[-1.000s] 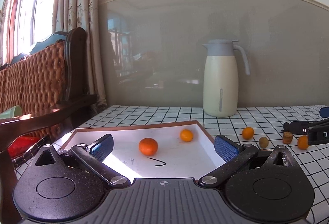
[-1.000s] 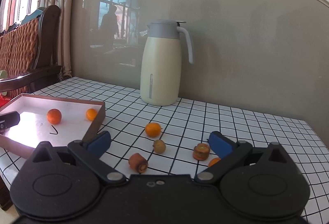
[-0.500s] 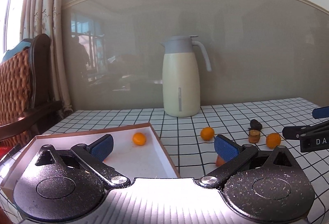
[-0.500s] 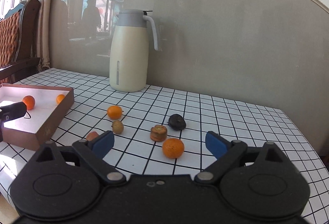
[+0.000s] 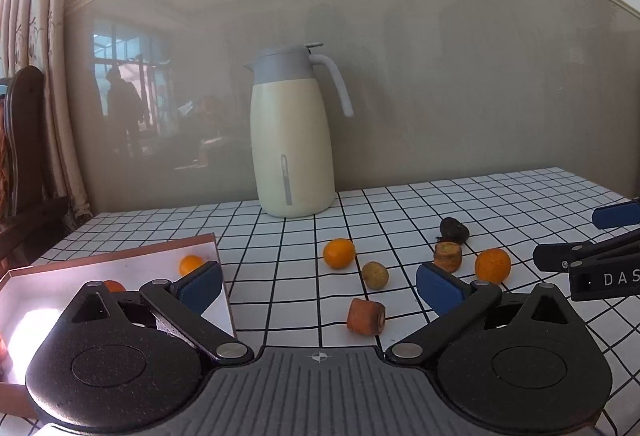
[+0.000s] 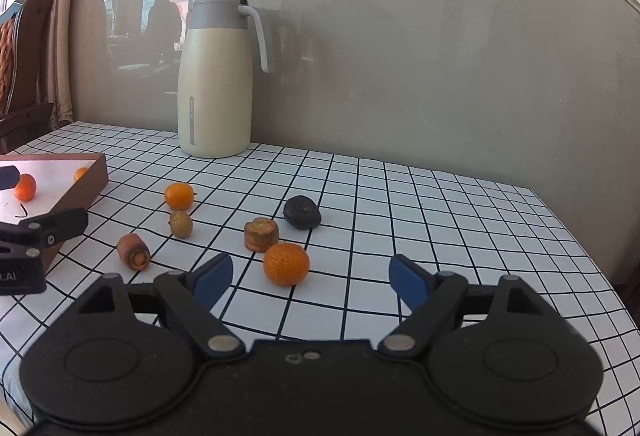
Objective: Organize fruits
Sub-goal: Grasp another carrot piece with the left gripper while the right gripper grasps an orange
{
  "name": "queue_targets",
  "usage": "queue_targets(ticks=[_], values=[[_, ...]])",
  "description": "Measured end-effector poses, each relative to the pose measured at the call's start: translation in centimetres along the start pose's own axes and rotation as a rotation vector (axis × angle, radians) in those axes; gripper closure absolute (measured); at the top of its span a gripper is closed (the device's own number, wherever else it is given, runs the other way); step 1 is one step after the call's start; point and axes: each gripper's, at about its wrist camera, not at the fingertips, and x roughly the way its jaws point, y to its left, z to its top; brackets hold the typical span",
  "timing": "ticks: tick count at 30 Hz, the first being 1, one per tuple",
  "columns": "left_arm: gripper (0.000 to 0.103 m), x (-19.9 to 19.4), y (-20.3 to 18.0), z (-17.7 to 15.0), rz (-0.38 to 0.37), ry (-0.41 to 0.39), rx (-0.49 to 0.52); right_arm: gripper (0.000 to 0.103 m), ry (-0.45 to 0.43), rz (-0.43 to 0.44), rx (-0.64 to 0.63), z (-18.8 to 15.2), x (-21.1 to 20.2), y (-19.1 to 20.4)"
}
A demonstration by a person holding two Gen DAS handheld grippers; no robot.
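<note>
The right gripper (image 6: 310, 274), jaws apart and just closing in, hangs over the checked bench (image 6: 440, 236) with a mandarin (image 6: 286, 263) just ahead between them, unpinched.

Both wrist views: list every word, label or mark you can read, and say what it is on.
"DAS", cut off by the frame edge: on the right gripper.
".AI", start cut off: on the left gripper.
Hand-drawn black mark, no letter: on the tray floor.
Grey strip on the jug: no readable text.
</note>
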Motion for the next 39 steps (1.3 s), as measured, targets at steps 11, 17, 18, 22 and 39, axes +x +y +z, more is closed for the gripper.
queue_targets(ticks=[11,17,18,22,39], values=[[0.027,3.9,-2.0,-1.0,-0.033,0.117,0.032,0.038,0.053,0.042,0.006,-0.3,3.7,-0.5],[0.041,6.4,-1.6,-1.5,-0.029,0.193,-0.006,0.045,0.085,0.071,0.004,-0.4,5.5,0.0],[0.042,6.6,-1.6,-1.5,-0.032,0.2,-0.007,0.047,0.086,0.073,0.004,-0.4,5.7,0.1],[0.044,7.4,-1.8,-1.6,-0.05,0.225,-0.015,0.049,0.101,0.075,0.017,-0.2,7.4,0.0],[0.074,8.7,-2.9,-1.3,-0.071,0.242,0.015,0.074,0.139,0.1,0.062,0.4,9.1,-0.1]])
